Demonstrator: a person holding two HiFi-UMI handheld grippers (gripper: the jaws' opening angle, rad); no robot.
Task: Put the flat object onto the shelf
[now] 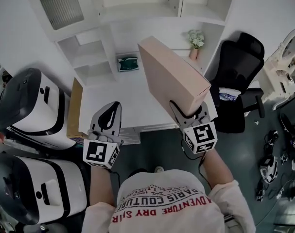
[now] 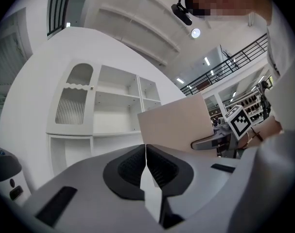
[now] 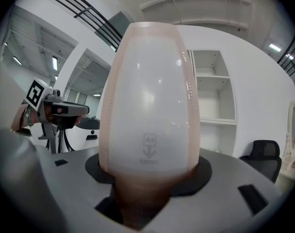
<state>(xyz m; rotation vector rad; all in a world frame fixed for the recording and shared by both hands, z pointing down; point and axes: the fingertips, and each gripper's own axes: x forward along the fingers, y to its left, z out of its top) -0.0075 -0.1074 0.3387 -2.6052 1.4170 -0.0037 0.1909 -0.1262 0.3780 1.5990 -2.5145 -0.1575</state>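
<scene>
**Grip low on a tall, stiff slab**

The flat object [image 1: 174,76], a beige wrapped slab with a glossy face, is clamped at its lower end between the jaws of the right gripper [image 1: 187,112]. It rises steeply above and ahead of that gripper and appears lifted off the desk [image 1: 123,98]. The left gripper [image 1: 112,108] is seen off to the right gripper's left, jaws together on nothing. The shelf [image 1: 137,8] lies ahead of both grippers.

The slab is judged stiff, since no sag is seen although only one end is held. Some weight is suggested by its thickness, so a strong lever on the jaws is to be expected. The glossy wrapping may prove slippery. A deep, firm bite at the lower end is advised, and a side edge could be steadied by the free gripper.
</scene>
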